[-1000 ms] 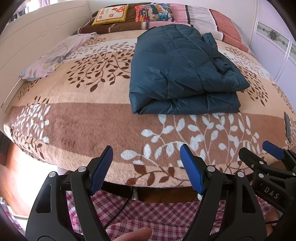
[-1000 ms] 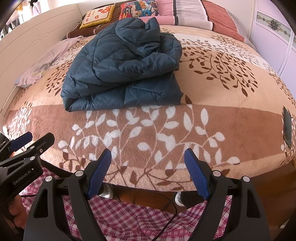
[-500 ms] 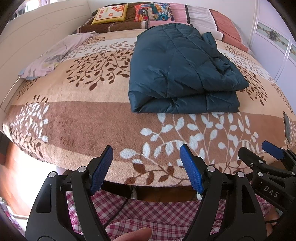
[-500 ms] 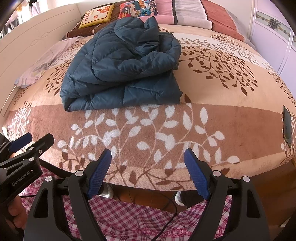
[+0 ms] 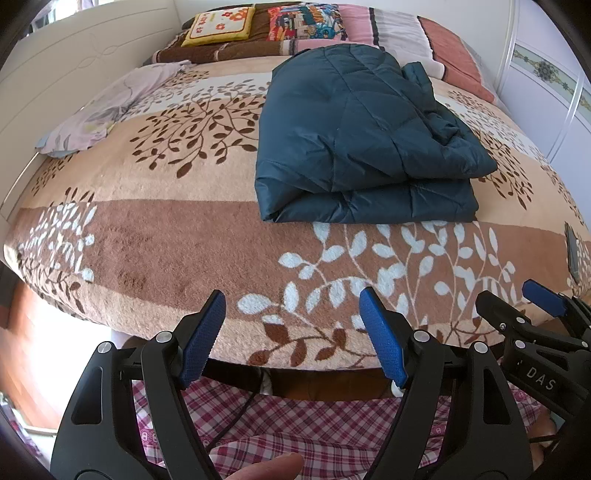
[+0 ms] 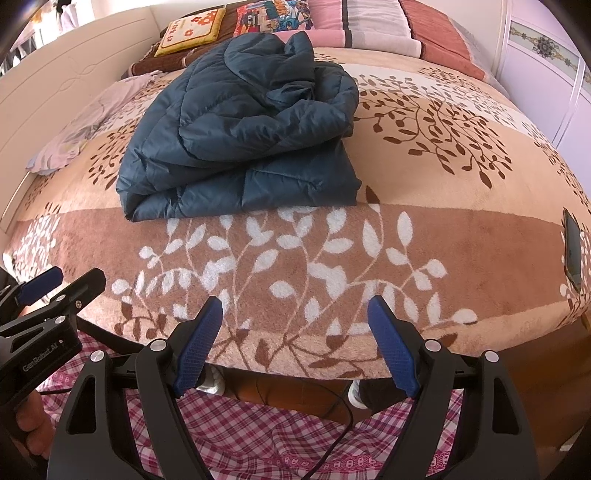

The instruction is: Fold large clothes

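Note:
A dark blue quilted jacket [image 5: 354,136] lies folded in a thick stack on the bed; it also shows in the right wrist view [image 6: 240,125]. My left gripper [image 5: 293,332] is open and empty, held off the bed's near edge, well short of the jacket. My right gripper [image 6: 295,339] is open and empty, also off the near edge. The right gripper shows at the lower right of the left wrist view [image 5: 517,299]. The left gripper shows at the lower left of the right wrist view [image 6: 62,280].
The bed has a brown and beige leaf-pattern blanket [image 5: 166,236]. A pale lilac garment [image 5: 99,110] lies at the far left. Pillows [image 5: 295,26] line the headboard. A dark phone [image 6: 573,251] lies at the bed's right edge. White wardrobe doors [image 5: 554,85] stand at the right.
Both grippers have drawn back slightly from the bed, staying open. The jacket has not moved.

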Motion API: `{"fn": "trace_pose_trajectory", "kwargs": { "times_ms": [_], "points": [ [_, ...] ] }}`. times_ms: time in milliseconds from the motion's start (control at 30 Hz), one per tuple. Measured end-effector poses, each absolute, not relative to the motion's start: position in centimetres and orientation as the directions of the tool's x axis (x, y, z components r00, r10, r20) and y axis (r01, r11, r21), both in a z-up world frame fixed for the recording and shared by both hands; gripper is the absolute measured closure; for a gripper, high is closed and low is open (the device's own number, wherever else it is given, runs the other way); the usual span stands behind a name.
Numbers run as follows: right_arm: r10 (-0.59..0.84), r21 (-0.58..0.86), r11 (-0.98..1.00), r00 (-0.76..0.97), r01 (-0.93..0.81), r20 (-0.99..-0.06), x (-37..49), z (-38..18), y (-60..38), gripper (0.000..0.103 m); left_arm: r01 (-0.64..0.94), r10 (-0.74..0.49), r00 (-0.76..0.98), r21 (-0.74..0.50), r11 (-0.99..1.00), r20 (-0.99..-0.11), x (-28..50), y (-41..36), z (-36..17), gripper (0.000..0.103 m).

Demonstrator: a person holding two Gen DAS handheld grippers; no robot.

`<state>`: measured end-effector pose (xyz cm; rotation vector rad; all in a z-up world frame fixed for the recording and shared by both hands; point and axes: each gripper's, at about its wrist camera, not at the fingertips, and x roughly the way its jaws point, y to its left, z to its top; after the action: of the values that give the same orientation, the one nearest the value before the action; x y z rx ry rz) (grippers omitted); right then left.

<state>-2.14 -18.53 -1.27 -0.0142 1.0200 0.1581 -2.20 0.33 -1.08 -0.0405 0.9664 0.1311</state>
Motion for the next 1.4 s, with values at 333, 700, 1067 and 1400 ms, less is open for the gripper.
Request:
{"fn": "trace_pose_trajectory", "kwargs": {
  "times_ms": [333,700,1067,1400],
  "points": [
    [0.125,0.062,0.988,0.513,-0.139,-0.849,-2.11,-1.25,-18.53,0.024,-0.129,0.093,0.561,0.024,0.991,-0.823,-2.23,0.21,-1.06,0.029],
    [0.124,0.06,0.988,0.514,-0.14,-0.849,-2.14,-1.24,-18.52,0.024,-0.119,0.087,0.565,0.023,0.993,-0.821,-2.25,0.18,-0.97,0.029],
    [0.122,0.058,0.989,0.513,-0.138,-0.849,-2.13,-1.21,-18.52,0.024,-0.115,0.085,0.565,0.024,0.993,-0.821,-2.23,0.18,-0.9,0.029],
    [0.12,0.057,0.989,0.513,-0.138,-0.85,-2.1,-1.13,-18.49,0.024,-0.114,0.085,0.565,0.024,0.993,-0.821,-2.19,0.23,-0.84,0.029]
  ]
}}
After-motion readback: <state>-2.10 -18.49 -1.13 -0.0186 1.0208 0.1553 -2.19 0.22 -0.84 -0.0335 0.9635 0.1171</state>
